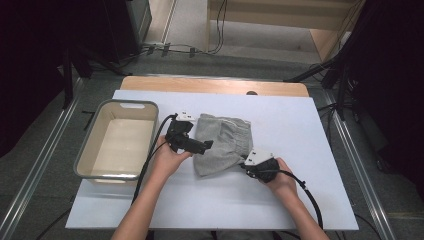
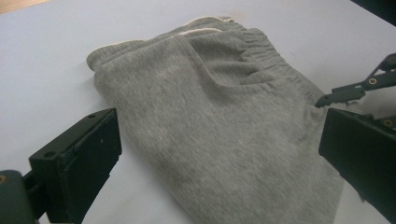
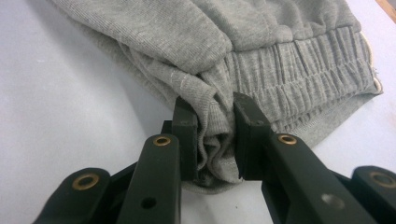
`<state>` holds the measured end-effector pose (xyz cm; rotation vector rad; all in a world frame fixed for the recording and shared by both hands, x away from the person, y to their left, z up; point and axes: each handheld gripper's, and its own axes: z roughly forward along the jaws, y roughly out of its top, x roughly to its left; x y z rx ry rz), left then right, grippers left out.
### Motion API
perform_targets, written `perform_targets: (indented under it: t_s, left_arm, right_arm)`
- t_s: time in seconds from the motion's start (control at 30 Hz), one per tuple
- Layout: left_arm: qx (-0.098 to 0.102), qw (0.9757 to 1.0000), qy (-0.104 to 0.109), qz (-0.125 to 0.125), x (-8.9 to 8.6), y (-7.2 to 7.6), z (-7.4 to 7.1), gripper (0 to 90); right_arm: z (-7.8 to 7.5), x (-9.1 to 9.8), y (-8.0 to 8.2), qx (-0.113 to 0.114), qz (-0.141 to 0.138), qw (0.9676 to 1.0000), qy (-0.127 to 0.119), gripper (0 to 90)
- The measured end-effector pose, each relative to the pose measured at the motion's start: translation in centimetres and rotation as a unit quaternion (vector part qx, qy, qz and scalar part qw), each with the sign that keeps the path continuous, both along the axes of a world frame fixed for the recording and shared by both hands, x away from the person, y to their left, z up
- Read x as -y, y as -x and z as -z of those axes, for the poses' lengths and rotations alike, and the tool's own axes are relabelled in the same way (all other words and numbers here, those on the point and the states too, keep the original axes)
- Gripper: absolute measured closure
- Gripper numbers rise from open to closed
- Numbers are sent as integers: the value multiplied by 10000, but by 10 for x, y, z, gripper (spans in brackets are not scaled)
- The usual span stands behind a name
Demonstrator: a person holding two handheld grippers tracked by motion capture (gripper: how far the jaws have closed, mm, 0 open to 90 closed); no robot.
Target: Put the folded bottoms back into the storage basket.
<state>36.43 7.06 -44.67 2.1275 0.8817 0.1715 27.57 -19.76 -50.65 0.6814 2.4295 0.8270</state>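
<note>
Left of the grey sweatpants (image 1: 220, 142), a beige tub (image 1: 118, 142) sits on the white table (image 1: 300, 200), well apart from them. Left gripper (image 1: 202, 146) over the sweatpants' left edge, jaws spread wide, nothing between them. Sweatpants lie folded mid-table. Right gripper (image 1: 246, 161) at their right edge near the waistband, jaws clamped on a bunched fold of cloth.

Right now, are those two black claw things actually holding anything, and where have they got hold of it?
The right gripper pinches a bunched edge of the grey shorts, beside the elastic waistband. The left gripper stands open over them, holding nothing.
</note>
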Motion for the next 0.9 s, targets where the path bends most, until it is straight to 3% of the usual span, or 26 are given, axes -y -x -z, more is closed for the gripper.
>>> perform_targets:
  t_s: [0.9]
  left_arm:
    - [-561, 9971, 36, -516, 7, -53, 25, 0]
  right_arm:
    - [0, 1, -1, -62, -7, 10000, -56, 711]
